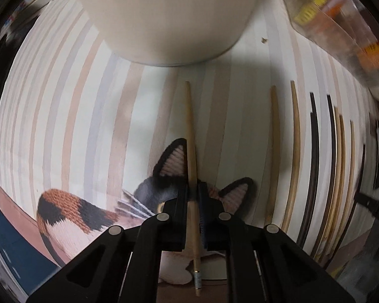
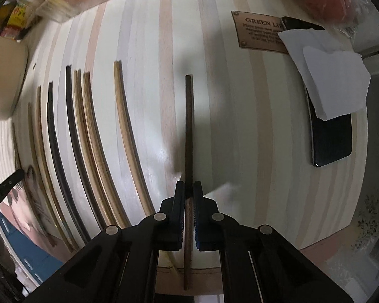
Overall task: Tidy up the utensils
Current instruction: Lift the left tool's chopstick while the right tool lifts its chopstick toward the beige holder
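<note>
My left gripper (image 1: 193, 189) is shut on a light wooden chopstick (image 1: 190, 131) that points toward a large cream-coloured cup (image 1: 164, 17) just ahead. My right gripper (image 2: 188, 189) is shut on a dark brown chopstick (image 2: 188, 126), held above the striped table. Several more chopsticks, light (image 2: 123, 116) and dark (image 2: 72, 126), lie side by side on the table to the right gripper's left; they also show at the right of the left wrist view (image 1: 294, 151). The cup's side shows at the right wrist view's left edge (image 2: 5, 75).
A knitted cat-shaped mat (image 1: 70, 212) lies under the left gripper. A black phone (image 2: 333, 139) with white paper (image 2: 336, 75) on it and a brown plaque (image 2: 260, 30) lie at the right. Clear containers (image 1: 341, 25) stand at the back.
</note>
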A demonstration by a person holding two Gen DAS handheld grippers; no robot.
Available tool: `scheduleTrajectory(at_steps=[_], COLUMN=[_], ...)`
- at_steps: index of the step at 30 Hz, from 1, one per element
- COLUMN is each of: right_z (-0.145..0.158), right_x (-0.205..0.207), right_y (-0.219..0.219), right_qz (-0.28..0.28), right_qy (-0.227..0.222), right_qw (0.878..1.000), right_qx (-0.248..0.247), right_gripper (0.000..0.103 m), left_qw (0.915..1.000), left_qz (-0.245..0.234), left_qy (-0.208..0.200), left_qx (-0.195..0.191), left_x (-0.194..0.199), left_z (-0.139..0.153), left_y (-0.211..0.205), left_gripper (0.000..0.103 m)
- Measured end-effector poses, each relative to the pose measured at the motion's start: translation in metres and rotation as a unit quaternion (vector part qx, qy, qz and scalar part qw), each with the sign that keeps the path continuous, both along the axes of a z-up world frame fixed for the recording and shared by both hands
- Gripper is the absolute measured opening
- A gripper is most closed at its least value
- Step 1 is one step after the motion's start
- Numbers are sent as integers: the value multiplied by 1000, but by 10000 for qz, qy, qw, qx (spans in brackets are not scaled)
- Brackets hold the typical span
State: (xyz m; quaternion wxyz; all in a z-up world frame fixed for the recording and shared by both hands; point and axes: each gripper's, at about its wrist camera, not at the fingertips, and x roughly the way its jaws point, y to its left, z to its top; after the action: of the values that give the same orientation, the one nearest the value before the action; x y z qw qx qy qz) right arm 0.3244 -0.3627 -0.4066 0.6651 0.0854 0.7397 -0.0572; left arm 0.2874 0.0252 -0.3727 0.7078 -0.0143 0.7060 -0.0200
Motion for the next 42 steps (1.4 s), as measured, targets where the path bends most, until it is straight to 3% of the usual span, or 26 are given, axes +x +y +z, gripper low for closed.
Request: scheduleTrajectory(at_steps=[6, 13, 18, 21, 25, 30, 33, 38, 42], right_z=[-1, -1, -2, 7, 25, 68, 75, 122, 157], right_x=[15, 35, 29, 13, -16, -38, -13, -24, -17], right_y=[10, 1, 12, 11, 17, 26, 52, 78, 100], right_qz=[187, 86, 45, -134, -202, -29, 129, 423, 571], right_qy=[333, 616, 363, 45, -424, -979, -1273, -1950, -2494], right_qw=[9990, 9979, 9989, 9996, 9988, 9952, 9918, 9796, 9659], right_qx=[-238, -180, -309, -247, -119, 16, 65, 229, 386], right_gripper=[7, 8, 6, 6, 6, 6, 6, 5, 5], left_qw=[9996, 9988, 9988, 9986, 9978, 9952, 9923, 9846, 9765], left_qz=[-258, -439, -390, -364, -295, -228, -176, -118, 53], left_qy=[-39, -46, -145, -290, -549, -946, -1224, -1734, -2153], left_qx=[133, 198, 248, 268, 208, 141, 124, 167, -27], left_x=[0, 16, 48, 46, 38, 18, 6, 0, -2], left_z=[12, 1, -9, 0, 32, 78, 104, 149, 191], left_y=[1, -27, -58, -61, -58, -44, -35, -22, -12], left_gripper=[7, 6, 4, 4, 4, 4, 4, 4, 4])
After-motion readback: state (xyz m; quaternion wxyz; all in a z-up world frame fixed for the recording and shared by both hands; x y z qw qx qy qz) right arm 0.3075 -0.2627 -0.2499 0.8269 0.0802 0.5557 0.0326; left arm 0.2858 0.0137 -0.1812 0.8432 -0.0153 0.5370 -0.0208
